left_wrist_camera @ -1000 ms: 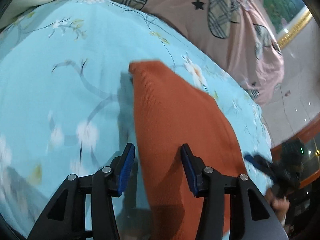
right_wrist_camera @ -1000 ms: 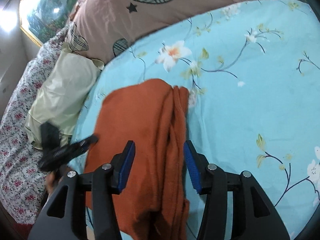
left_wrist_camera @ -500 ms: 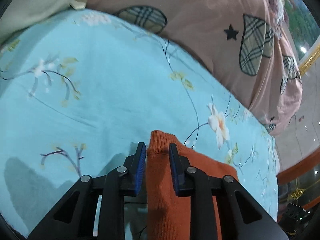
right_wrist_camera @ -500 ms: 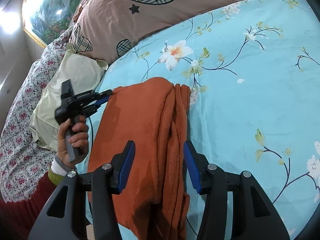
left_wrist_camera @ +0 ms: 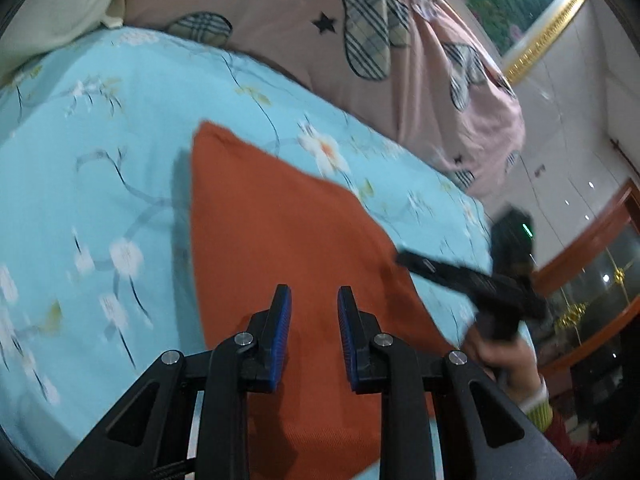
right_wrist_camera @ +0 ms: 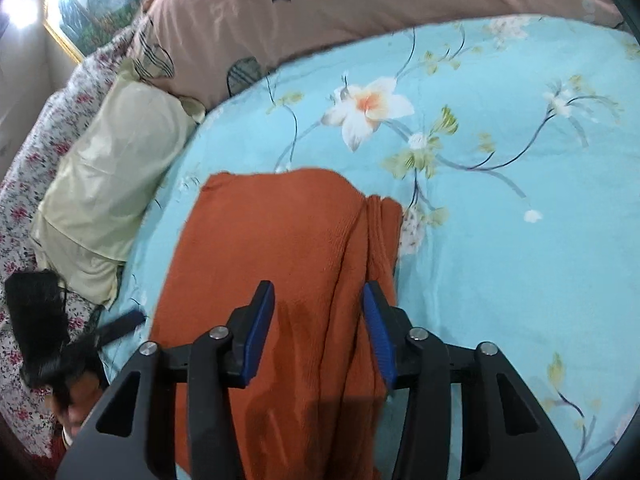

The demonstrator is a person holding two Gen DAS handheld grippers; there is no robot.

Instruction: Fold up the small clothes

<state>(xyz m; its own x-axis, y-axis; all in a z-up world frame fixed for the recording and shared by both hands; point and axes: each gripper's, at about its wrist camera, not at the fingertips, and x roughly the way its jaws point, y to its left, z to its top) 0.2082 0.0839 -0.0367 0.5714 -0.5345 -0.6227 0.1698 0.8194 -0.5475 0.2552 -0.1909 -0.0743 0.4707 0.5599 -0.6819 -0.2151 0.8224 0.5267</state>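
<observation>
A rust-orange knit garment lies flat on the light blue flowered bedsheet. In the right wrist view the orange garment shows bunched folds along its right side. My left gripper is open and empty, hovering over the garment's near part. My right gripper is open and empty above the garment's near half. In the left wrist view the right gripper shows at the garment's right edge. In the right wrist view the left gripper shows blurred at the far left.
A pink quilt with plaid hearts lies along the far side of the bed. A pale yellow pillow and a floral cover lie at the left in the right wrist view. A framed picture hangs on the wall.
My left gripper was shut on the garment's corner half a second ago; it has let go, opened and pulled back. The right gripper has stayed open, shifting slightly.
</observation>
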